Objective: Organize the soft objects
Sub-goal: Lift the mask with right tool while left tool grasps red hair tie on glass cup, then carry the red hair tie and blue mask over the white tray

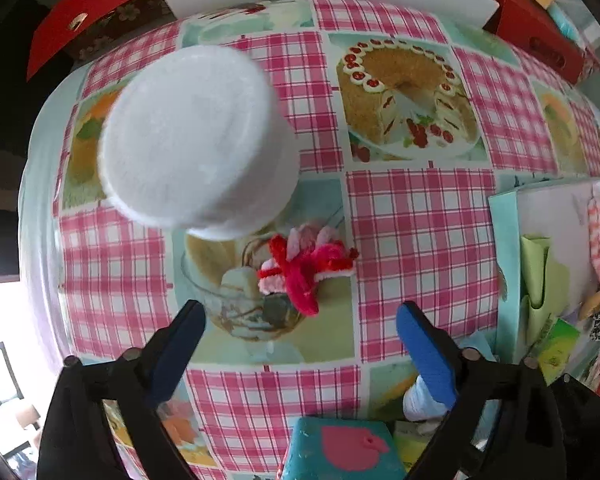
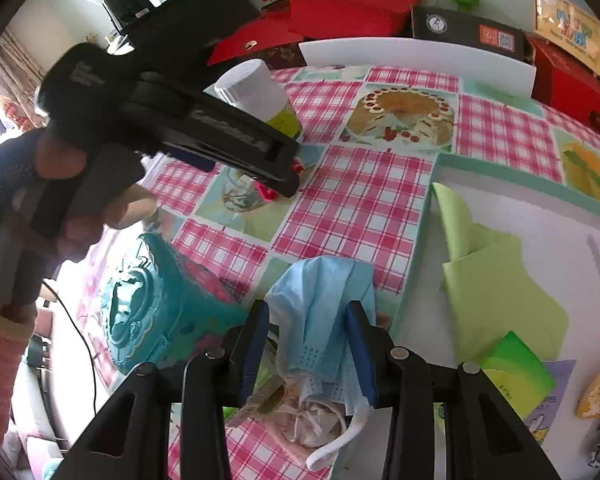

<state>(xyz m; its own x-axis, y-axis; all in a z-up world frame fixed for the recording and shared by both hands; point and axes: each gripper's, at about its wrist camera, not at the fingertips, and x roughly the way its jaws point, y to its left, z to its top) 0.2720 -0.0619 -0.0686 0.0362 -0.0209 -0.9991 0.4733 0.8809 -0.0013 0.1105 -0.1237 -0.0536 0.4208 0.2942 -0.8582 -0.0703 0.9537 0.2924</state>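
No legible text anywhere; print on the black box (image 2: 470,28) too blurred.

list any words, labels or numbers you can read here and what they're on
None reads clearly.
Raised lettering on the left gripper's black body: too blurred.
Printed label on the black box: too small.
Coloured letters on the yellow framed sign: blurred.
Yellow label on the white-lidded jar: unreadable.

Looks like a home, prob. a dining/living rm. Main clue: table (image 1: 420,224) w/ pink-check oilcloth printed w/ cake & dessert pics. Behind the table: red gift boxes (image 2: 340,4), a dark carton, cables, a black device. Left of it: curtain (image 2: 4,68) at a bright window. On the table: white-lidded jar (image 2: 256,92), teal tin (image 2: 140,312).
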